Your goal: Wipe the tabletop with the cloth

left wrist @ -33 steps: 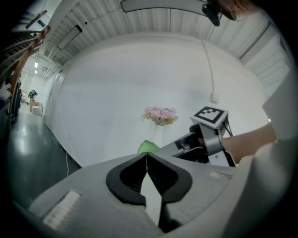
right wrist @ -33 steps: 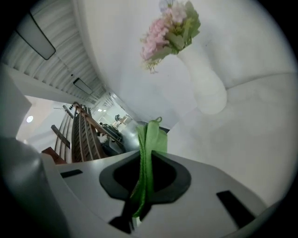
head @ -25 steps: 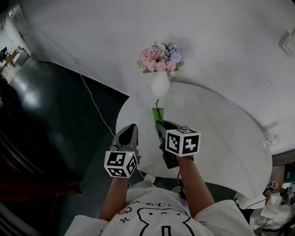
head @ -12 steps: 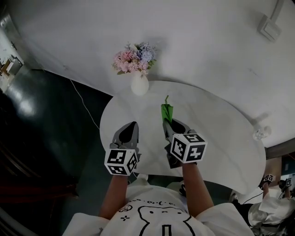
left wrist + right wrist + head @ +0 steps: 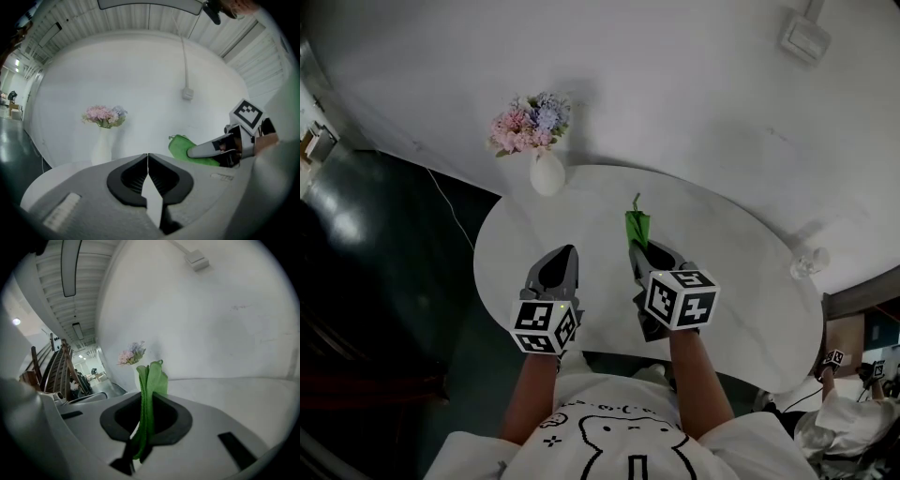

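Cloth (image 5: 637, 227) clamped in right gripper (image 5: 641, 251), long axis pointing forward past jaws, over tabletop (image 5: 731, 267); left gripper (image 5: 567, 255) closed, empty, alongside.

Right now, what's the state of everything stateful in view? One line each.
left gripper: shut, nothing between the jaws.
right gripper: shut on the cloth.
cloth: folded, pinched between the jaws, its end sticking out past the tips; contact with the table unclear.
vase: upright near the far left edge of the table.
flowers: in the vase.
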`<control>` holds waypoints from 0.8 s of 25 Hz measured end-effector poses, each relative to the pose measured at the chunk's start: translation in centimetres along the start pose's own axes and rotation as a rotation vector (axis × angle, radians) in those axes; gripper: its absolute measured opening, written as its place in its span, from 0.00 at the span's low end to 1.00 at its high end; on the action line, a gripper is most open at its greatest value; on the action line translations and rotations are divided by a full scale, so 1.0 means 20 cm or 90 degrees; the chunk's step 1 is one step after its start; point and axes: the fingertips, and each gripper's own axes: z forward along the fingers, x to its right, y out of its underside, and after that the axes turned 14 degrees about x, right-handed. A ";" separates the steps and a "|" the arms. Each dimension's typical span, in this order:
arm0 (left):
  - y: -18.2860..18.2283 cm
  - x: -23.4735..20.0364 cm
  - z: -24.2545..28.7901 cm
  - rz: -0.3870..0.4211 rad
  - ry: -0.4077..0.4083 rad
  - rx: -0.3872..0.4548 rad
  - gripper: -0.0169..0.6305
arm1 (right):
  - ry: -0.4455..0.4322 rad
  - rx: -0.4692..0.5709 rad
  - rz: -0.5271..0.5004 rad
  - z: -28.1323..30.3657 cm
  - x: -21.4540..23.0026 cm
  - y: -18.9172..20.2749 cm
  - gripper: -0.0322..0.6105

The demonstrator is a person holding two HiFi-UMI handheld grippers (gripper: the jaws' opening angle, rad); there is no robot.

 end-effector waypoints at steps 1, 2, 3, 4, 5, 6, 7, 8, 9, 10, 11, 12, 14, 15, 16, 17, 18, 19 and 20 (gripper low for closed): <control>0.00 0.04 0.01 0.002 0.004 -0.001 0.05 | 0.002 0.002 0.004 -0.02 0.03 -0.01 0.11; 0.00 0.07 0.03 0.005 0.008 -0.001 0.05 | 0.004 0.004 0.007 -0.04 0.06 -0.02 0.11; 0.00 0.10 0.04 0.006 0.011 -0.001 0.05 | 0.006 0.006 0.008 -0.06 0.09 -0.03 0.11; 0.00 0.13 0.05 0.007 0.013 -0.001 0.05 | 0.008 0.007 0.007 -0.08 0.11 -0.04 0.11; 0.01 0.16 0.07 0.008 0.016 -0.002 0.05 | 0.010 0.009 0.006 -0.10 0.14 -0.04 0.11; 0.02 0.19 0.08 0.008 0.018 -0.003 0.05 | 0.013 0.011 0.005 -0.12 0.17 -0.05 0.11; 0.03 0.22 0.09 0.008 0.021 -0.004 0.05 | 0.016 0.012 0.005 -0.14 0.20 -0.06 0.11; 0.04 0.25 0.11 0.007 0.024 -0.007 0.05 | 0.019 0.014 0.004 -0.17 0.24 -0.06 0.11; 0.05 0.28 0.12 0.008 0.027 -0.009 0.05 | 0.022 0.015 0.004 -0.19 0.27 -0.07 0.11; 0.07 0.32 0.14 0.008 0.031 -0.012 0.05 | 0.026 0.017 0.004 -0.22 0.31 -0.08 0.11; 0.08 0.35 0.15 0.009 0.035 -0.014 0.05 | 0.031 0.019 0.005 -0.24 0.35 -0.09 0.11; 0.09 0.39 0.17 0.010 0.038 -0.016 0.05 | 0.036 0.021 0.006 -0.27 0.39 -0.09 0.11; 0.10 0.48 0.20 0.013 0.046 -0.017 0.05 | 0.047 0.025 0.009 -0.32 0.48 -0.10 0.11; 0.11 0.52 0.22 0.015 0.049 -0.017 0.05 | 0.053 0.027 0.011 -0.35 0.52 -0.10 0.11; 0.12 0.56 0.23 0.016 0.052 -0.017 0.05 | 0.058 0.028 0.013 -0.37 0.56 -0.10 0.11; 0.14 0.59 0.24 0.016 0.054 -0.018 0.05 | 0.062 0.028 0.014 -0.40 0.60 -0.10 0.11; 0.15 0.63 0.24 0.017 0.056 -0.019 0.05 | 0.067 0.028 0.015 -0.42 0.64 -0.10 0.11; 0.17 0.66 0.25 0.017 0.056 -0.021 0.05 | 0.071 0.028 0.015 -0.45 0.68 -0.10 0.11; 0.18 0.69 0.26 0.016 0.056 -0.022 0.05 | 0.075 0.028 0.015 -0.47 0.71 -0.10 0.11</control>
